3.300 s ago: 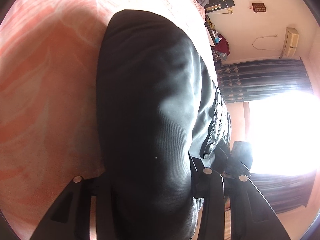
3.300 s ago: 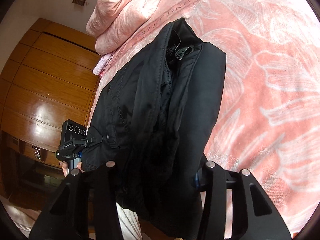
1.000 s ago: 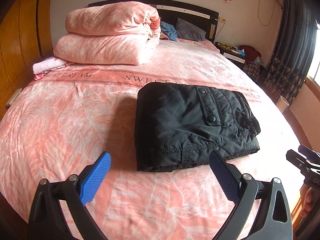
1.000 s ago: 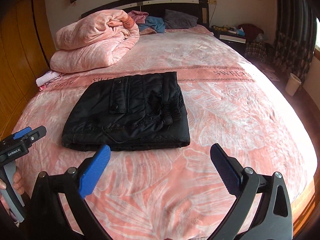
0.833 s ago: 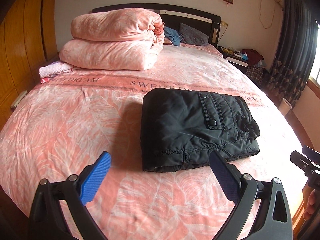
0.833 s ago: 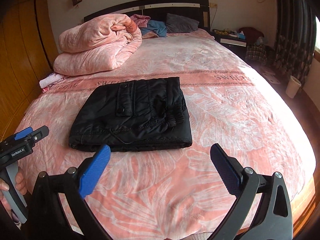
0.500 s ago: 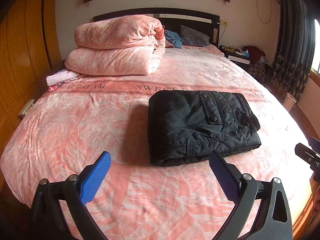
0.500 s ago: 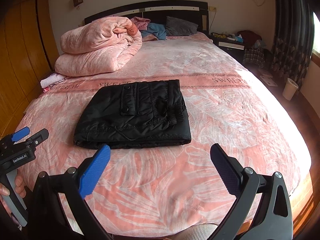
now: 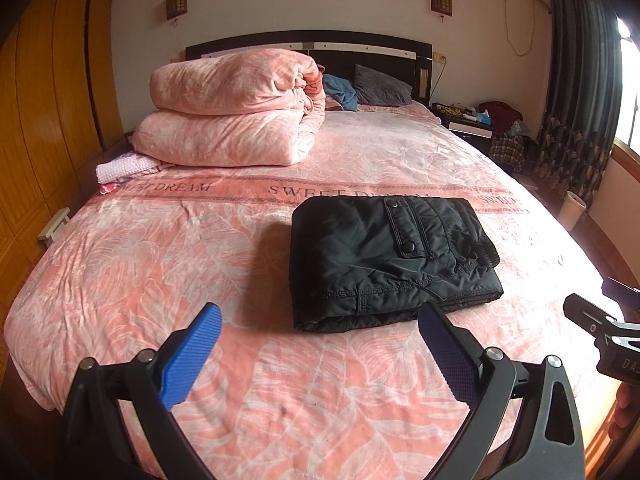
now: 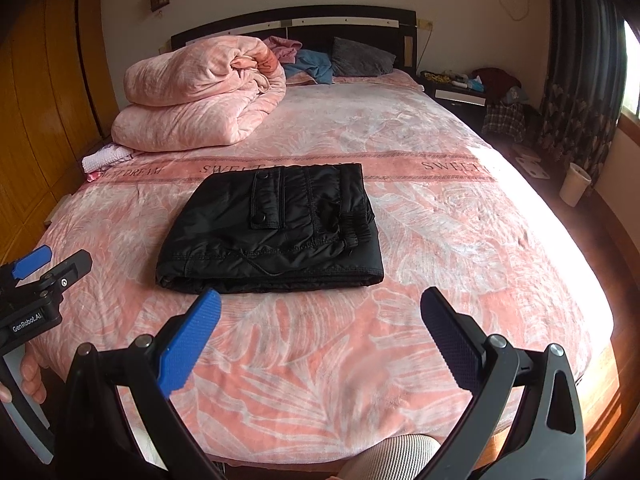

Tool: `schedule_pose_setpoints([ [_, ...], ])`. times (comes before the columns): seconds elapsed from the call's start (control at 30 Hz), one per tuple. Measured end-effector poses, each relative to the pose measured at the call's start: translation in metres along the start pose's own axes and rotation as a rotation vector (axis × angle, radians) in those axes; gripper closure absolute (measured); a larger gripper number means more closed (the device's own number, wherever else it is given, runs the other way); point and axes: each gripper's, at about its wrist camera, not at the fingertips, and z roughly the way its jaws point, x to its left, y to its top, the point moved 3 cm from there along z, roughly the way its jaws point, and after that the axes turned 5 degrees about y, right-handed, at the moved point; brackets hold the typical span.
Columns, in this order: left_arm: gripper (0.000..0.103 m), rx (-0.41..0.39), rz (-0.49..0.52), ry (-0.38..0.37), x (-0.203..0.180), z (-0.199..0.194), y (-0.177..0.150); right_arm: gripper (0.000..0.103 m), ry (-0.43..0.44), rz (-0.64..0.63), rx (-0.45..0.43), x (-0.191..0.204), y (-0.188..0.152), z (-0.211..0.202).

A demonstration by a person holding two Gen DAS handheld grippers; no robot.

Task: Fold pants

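Pink bedspread (image 9: 120, 280) carries folded pants (image 9: 388, 256) ahead of both wide, empty claws, left gripper (image 9: 320, 340) seemingly nearer than right gripper (image 10: 320, 328).

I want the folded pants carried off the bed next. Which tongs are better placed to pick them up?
Probably the left tongs: they sit open just short of the black pants' near edge. The right tongs are also open, slightly farther back. It's a close call.
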Motion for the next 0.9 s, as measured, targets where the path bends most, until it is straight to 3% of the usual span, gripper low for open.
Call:
schedule_pose_setpoints([
  [0.23, 0.004, -0.011, 0.014, 0.020, 0.000, -0.004, 0.003, 0.003, -0.037, -0.022, -0.003, 0.001, 0.001, -0.002],
  [0.9, 0.004, 0.013, 0.039, 0.014, -0.006, 0.005, 0.001, 0.003, -0.037, -0.029, 0.015, 0.004, -0.001, 0.007],
])
